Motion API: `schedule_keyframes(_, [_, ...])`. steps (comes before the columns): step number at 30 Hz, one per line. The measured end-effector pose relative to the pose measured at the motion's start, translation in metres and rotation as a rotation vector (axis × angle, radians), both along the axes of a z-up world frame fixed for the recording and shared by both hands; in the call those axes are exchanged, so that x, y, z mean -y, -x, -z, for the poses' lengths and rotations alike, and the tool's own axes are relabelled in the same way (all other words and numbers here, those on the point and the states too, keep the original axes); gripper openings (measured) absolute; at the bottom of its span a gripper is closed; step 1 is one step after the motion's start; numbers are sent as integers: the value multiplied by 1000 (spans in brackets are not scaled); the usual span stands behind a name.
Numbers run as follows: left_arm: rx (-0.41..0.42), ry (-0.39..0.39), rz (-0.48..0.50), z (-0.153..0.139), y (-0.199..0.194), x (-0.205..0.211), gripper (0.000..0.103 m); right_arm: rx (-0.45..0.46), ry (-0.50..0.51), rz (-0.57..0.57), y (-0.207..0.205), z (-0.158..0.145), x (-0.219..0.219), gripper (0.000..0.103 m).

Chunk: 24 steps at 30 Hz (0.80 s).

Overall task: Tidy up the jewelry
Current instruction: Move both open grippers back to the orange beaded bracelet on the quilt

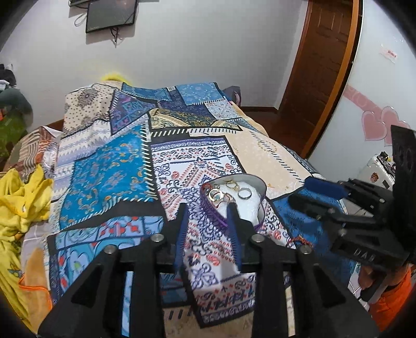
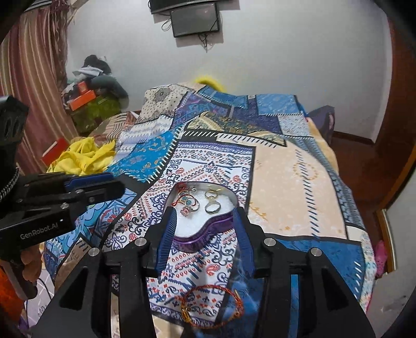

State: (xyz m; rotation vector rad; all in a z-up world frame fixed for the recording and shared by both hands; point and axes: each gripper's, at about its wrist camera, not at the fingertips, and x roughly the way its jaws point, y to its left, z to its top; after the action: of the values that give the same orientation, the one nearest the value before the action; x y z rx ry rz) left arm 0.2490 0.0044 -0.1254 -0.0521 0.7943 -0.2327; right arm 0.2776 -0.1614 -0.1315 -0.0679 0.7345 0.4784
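Observation:
A purple heart-shaped jewelry box (image 2: 208,235) with white lining lies on the patterned bedspread; it also shows in the left wrist view (image 1: 235,205). Several rings (image 2: 212,206) and a pink-stone piece (image 2: 185,211) lie inside it. A red cord bracelet (image 2: 212,304) with a gold clasp lies on the bedspread in front of the box, under my right gripper. My right gripper (image 2: 205,212) is open and empty, its fingers on either side of the box's near edge. My left gripper (image 1: 208,208) is open and empty, just left of the box.
The patterned bedspread (image 2: 286,169) covers the whole bed. Yellow cloth (image 2: 83,156) lies at the bed's left side, with clutter and orange boxes (image 2: 85,98) behind. A wooden door (image 1: 319,65) stands at the right. A dark screen (image 2: 195,18) hangs on the wall.

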Motion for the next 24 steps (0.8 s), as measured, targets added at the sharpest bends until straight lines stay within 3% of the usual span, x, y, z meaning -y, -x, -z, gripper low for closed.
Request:
schedule_keyframes(13, [-53,-51,-14,18,38,-4,35,8,29,79,24,4,26,42])
schedule_keyframes(24, [-141,-59,53,47,61,21,35,-65,50,138,40,29,52,42])
